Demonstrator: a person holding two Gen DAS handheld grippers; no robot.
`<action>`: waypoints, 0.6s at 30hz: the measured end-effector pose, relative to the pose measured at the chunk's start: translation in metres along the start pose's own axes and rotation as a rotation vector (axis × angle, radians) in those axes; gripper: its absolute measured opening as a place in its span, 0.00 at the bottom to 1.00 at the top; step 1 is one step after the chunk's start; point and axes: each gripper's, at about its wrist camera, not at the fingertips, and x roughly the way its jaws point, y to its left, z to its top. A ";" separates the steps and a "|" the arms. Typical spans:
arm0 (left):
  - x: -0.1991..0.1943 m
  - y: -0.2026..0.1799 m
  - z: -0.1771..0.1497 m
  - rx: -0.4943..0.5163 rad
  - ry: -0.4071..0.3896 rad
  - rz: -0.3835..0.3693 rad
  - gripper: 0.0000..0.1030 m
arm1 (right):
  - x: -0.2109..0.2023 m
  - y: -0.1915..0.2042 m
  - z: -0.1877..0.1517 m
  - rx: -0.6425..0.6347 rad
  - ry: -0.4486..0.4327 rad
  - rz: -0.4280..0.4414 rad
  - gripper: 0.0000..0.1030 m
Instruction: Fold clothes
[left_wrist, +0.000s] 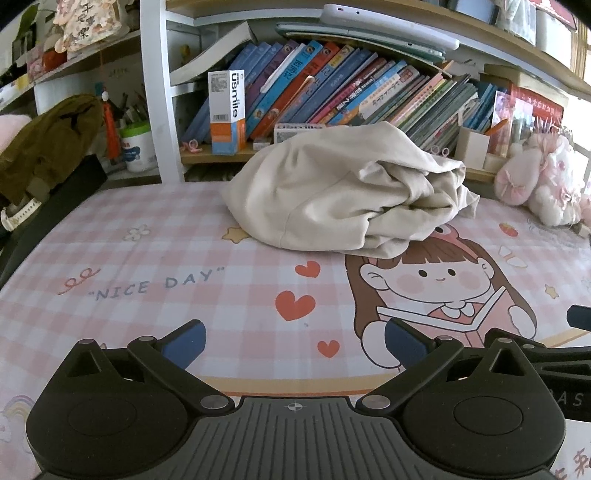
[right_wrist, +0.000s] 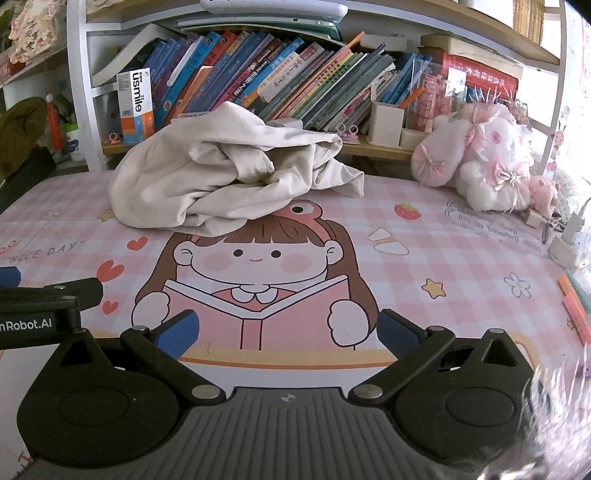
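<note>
A crumpled cream garment (left_wrist: 343, 192) lies in a heap at the far side of the pink checked desk mat (left_wrist: 147, 266), just in front of the bookshelf. The right wrist view shows the same cream garment (right_wrist: 221, 177) bunched above the cartoon girl print. My left gripper (left_wrist: 293, 341) hovers over the near part of the mat, jaws wide open with nothing between the blue pads (left_wrist: 184, 341). My right gripper (right_wrist: 288, 330) is also open and empty, well short of the garment. The left gripper's body (right_wrist: 40, 306) shows at the left edge of the right wrist view.
A shelf of slanted books (left_wrist: 332, 88) and an "usmile" box (left_wrist: 226, 110) stand behind the garment. Pink plush toys (right_wrist: 480, 162) sit at the back right. An olive bag (left_wrist: 44, 144) is at the left. Chargers and pens (right_wrist: 569, 254) lie along the right edge.
</note>
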 end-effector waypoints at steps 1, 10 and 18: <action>0.000 0.000 0.000 0.001 -0.001 0.001 1.00 | 0.000 0.000 0.000 0.001 0.000 -0.001 1.00; -0.002 -0.004 0.001 0.030 0.021 0.036 1.00 | -0.001 0.000 0.000 0.006 0.005 -0.004 1.00; -0.006 -0.008 0.004 0.053 0.035 0.049 1.00 | -0.001 -0.001 -0.001 0.011 0.006 -0.010 1.00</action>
